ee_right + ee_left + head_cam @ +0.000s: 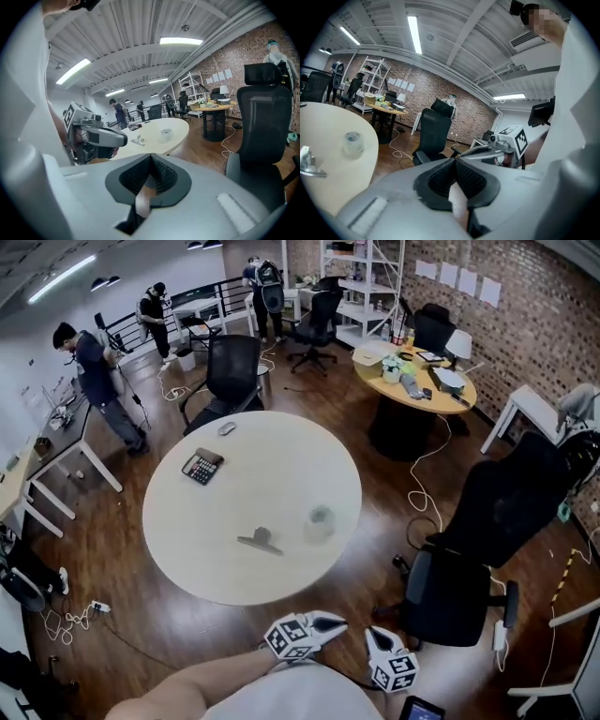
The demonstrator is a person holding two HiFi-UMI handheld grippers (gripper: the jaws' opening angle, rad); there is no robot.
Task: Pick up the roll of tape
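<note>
Roll of tape (321, 520): outline was faint in head view.
Metal object (260, 540): was too small to identify.
Dark device (422, 709): was cut by bottom edge.

**Clear tape roll lying flat near the worktop's right edge**

The roll of tape (321, 518) is a small, translucent, pale ring with a glassy look. It lies flat on the round white worktop (253, 465), its hole facing up, untouched and with bare surface all round it. It sits in the near right part of the worktop, closer to the right edge than to the centre. The left gripper view shows it as a short upright cylinder (352, 139).
</note>
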